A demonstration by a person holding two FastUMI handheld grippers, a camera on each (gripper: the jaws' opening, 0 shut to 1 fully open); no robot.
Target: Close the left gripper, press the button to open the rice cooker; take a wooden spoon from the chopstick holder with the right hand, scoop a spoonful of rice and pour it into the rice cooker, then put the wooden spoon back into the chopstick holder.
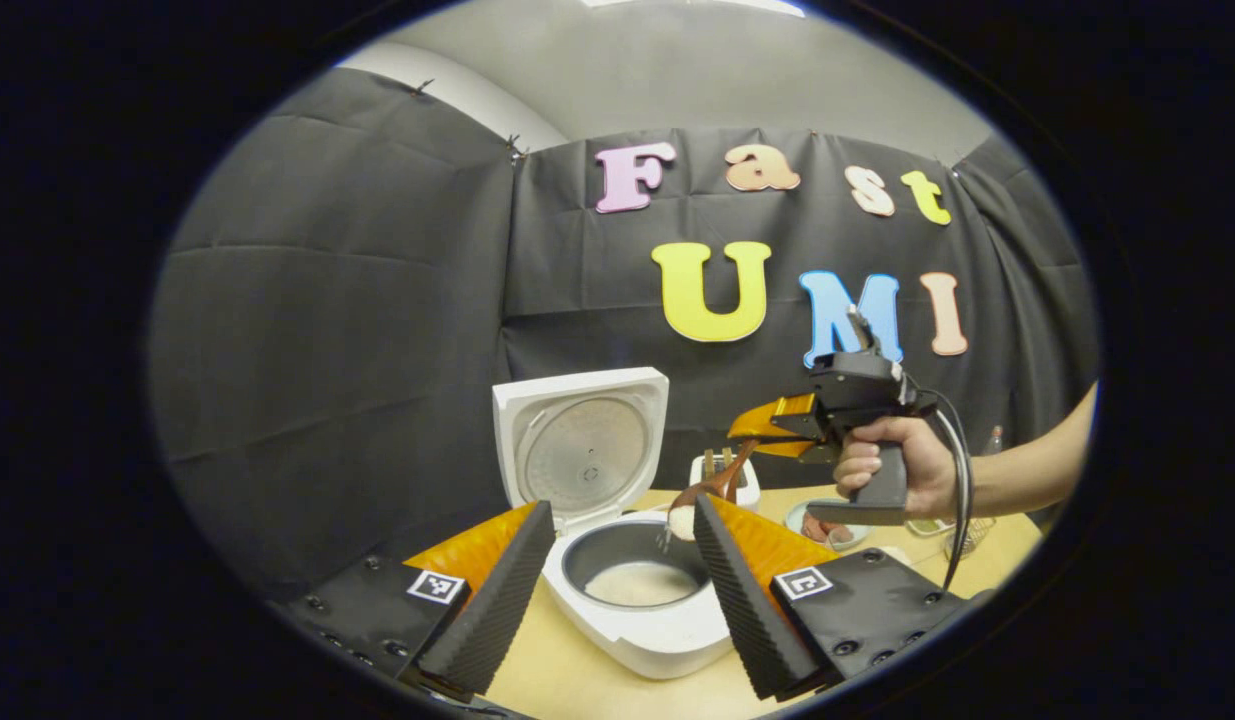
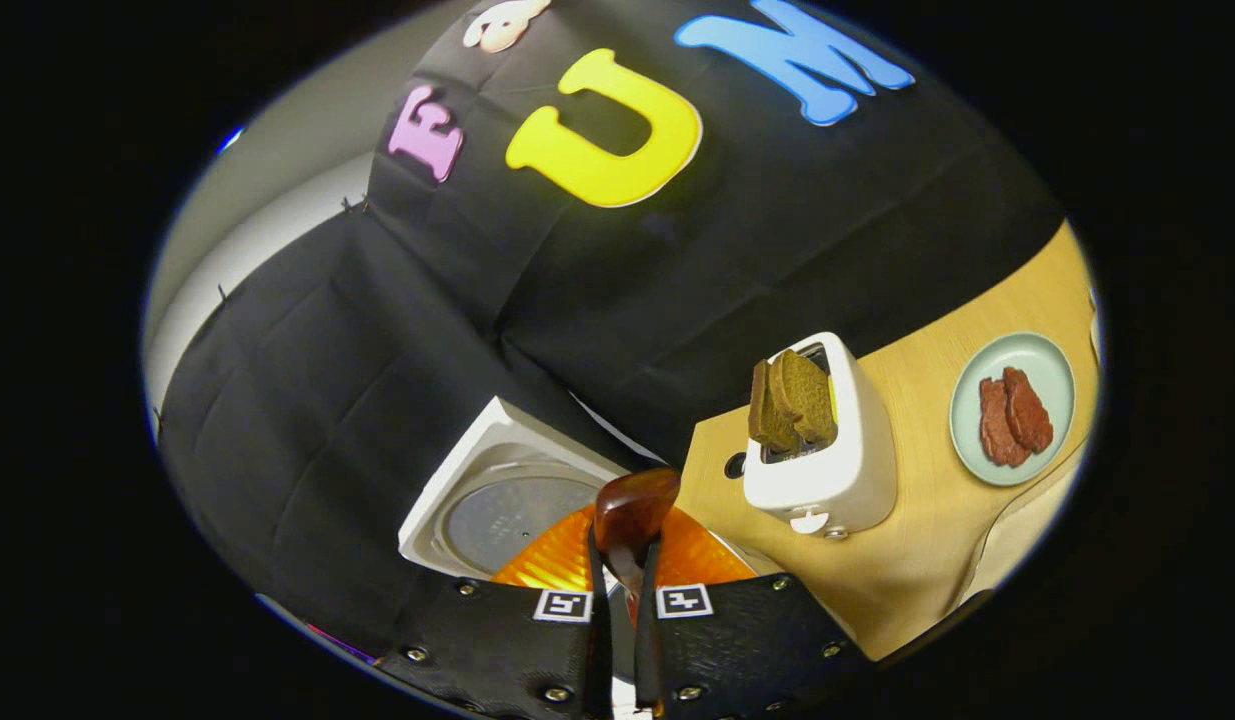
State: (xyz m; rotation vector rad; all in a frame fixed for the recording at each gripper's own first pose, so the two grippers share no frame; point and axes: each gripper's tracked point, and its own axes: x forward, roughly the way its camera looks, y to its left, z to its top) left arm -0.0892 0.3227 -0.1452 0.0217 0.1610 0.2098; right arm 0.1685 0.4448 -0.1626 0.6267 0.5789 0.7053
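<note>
The rice cooker (image 1: 632,590) sits on the surface (image 1: 577,680) straight ahead of the left gripper (image 1: 617,570), between its parted jaws, lid (image 1: 582,445) standing up behind the pot. Above the pot's right rim, the wooden spoon (image 1: 707,495) hangs from the right gripper (image 1: 752,425), jaws pinched on its handle. The chopstick holder (image 1: 725,478) stands behind it. Right of the right gripper's jaws stands a toaster (image 2: 827,450), a plate (image 2: 1017,408) farther right.

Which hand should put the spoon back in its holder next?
Probably the right: the right gripper is already shut on the brown wooden spoon, tipping rice over the white rice cooker.
</note>
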